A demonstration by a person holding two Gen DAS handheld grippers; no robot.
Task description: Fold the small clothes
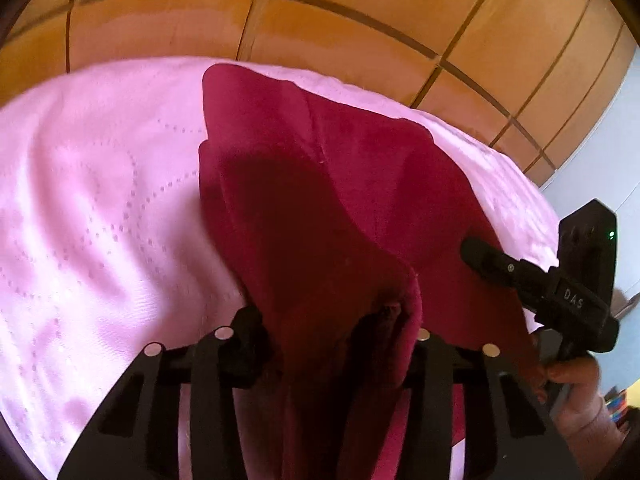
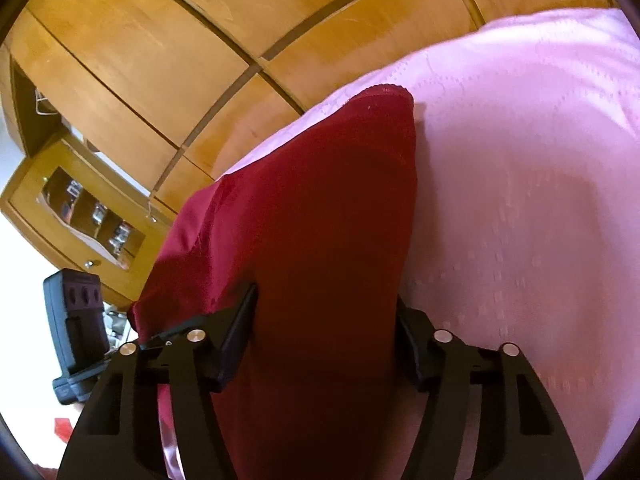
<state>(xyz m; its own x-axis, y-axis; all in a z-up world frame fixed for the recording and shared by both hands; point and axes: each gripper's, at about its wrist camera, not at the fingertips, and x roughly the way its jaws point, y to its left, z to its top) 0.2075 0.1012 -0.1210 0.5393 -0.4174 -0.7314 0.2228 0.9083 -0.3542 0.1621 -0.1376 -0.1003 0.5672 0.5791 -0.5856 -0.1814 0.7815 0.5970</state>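
Note:
A dark red garment point(image 1: 320, 184) lies on a pink quilted bedspread point(image 1: 100, 200), its near end lifted. My left gripper point(image 1: 340, 336) is shut on a bunched edge of the garment, which drapes over and hides the fingertips. My right gripper point(image 1: 472, 250) shows at the right of the left wrist view, its finger against the garment's right edge, with a hand behind it. In the right wrist view the garment point(image 2: 320, 220) runs between the fingers of my right gripper point(image 2: 324, 332), which are closed on it. The bedspread point(image 2: 520, 200) fills the right side.
A wooden wardrobe point(image 1: 320, 12) stands behind the bed; it also shows in the right wrist view point(image 2: 180, 40). A wooden cabinet with a glass front point(image 2: 88, 208) stands at the left. The back of the left gripper's body point(image 2: 76, 320) appears at lower left.

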